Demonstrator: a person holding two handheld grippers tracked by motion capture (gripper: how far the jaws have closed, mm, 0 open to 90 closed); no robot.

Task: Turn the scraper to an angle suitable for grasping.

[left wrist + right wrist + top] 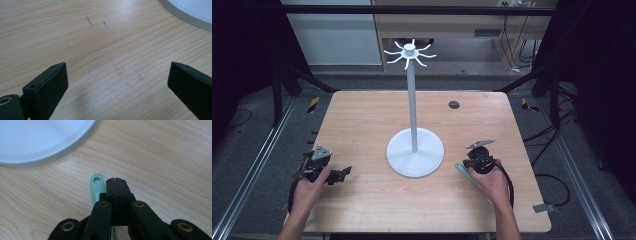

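Little looked done: the mint-green utensil (pixel 96 188) lay flat at the stand base's (pixel 415 152) four o'clock, just beside the right gripper (pixel 116 181), whose jaws were pressed together empty, while the left gripper (pixel 117 75) gaped wide over bare table (pixel 100 37).

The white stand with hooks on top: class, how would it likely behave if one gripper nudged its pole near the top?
The white stand would probably sway or tip rather than slide, since its thin pole is tall. Its broad round base lies flat on the table, so a low push would more likely slide it. It looks rigid, not floppy.
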